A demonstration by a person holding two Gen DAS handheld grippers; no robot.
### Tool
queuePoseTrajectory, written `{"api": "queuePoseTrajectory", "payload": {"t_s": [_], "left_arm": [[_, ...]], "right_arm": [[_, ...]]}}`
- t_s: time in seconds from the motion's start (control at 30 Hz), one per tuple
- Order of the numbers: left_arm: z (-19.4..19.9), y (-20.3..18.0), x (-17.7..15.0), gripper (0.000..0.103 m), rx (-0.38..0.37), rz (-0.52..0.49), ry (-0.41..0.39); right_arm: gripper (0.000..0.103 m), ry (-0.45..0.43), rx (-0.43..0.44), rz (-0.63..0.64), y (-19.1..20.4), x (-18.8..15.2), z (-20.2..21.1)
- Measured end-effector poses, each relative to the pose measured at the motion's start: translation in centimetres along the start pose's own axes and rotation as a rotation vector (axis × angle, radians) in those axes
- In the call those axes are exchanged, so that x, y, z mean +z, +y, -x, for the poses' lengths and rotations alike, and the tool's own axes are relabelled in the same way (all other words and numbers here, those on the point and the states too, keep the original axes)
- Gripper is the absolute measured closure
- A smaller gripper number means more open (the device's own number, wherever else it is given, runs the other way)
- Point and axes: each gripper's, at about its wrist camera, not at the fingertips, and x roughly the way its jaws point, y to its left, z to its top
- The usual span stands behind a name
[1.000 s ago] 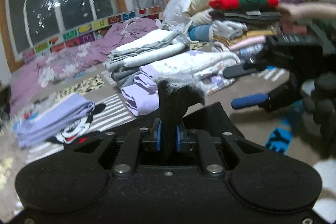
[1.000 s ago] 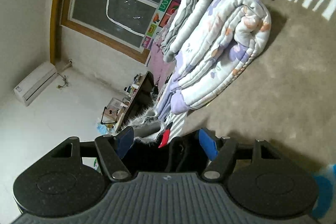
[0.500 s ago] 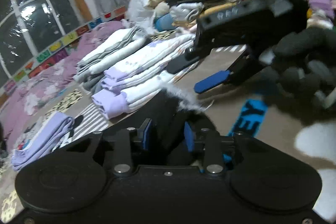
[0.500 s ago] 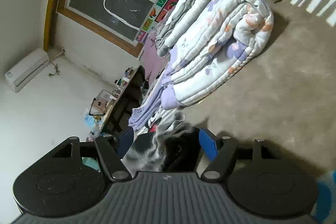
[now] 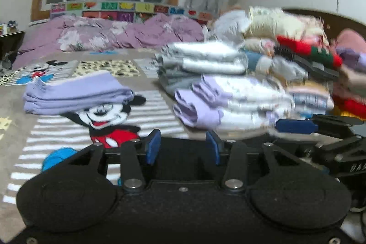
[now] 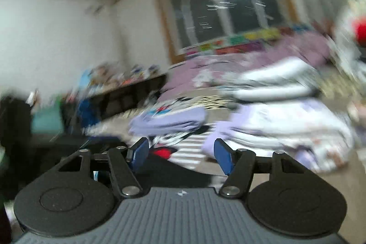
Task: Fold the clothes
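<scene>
A black garment (image 5: 183, 161) lies low between the fingers of my left gripper (image 5: 183, 148), which stands open, its blue pads clear of the cloth. The right wrist view is blurred. There the jaws of my right gripper (image 6: 181, 154) are closing, with the dark cloth (image 6: 178, 173) low between them and the pads not pressing on it. A blue pad (image 5: 295, 126) of the right gripper shows at the right of the left wrist view. A folded lilac garment (image 5: 75, 93) lies ahead on the left.
The bed cover has a cartoon mouse print (image 5: 103, 116). A stack of folded white and lilac clothes (image 5: 228, 104) sits ahead on the right, with a tall mixed pile (image 5: 297, 54) behind it. A purple duvet (image 5: 114, 33) lies under the window. A dark shelf (image 6: 128, 93) lines the left wall.
My left gripper has let go of the black cloth and its jaws stand apart. Both grippers have rolled to level. The right gripper has swung round toward the folded piles, its jaws narrowing.
</scene>
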Motion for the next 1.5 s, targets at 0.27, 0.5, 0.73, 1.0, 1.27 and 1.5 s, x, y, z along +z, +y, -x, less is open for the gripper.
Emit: {"api": "queuePoseTrajectory", "payload": {"t_s": [0.27,0.5,0.73,1.0,1.27,1.5], "left_arm": [[-2.6,-2.0,-3.0,0.061,0.074,-0.135,0.146],[-1.0,-0.8,-1.9,0.058,0.04,-0.11,0.196],[2.4,6.2,-0.4,0.049,-0.019,0.323,0.098],[0.7,11.8,-3.7,0.045,-0.104,0.809,0.171],[-0.8,9.6,-3.7,0.047,-0.14,0.712,0.216],[-0.7,7.7,-3.6,0.068,-0.167,0.642,0.18]], "right_arm": [[0.044,0.257,-0.009,-0.05,-1.3,-3.0,-3.6],[0.044,0.263,-0.008,-0.004,-0.2,-3.2,-2.9],[0.037,0.197,-0.002,-0.29,-3.4,-2.7,2.6],[0.024,0.141,0.093,-0.928,-9.0,-6.5,1.8],[0.027,0.207,-0.006,-0.886,-7.1,-6.3,-1.0],[0.053,0.16,0.011,-0.783,-5.6,-6.8,-0.6]]}}
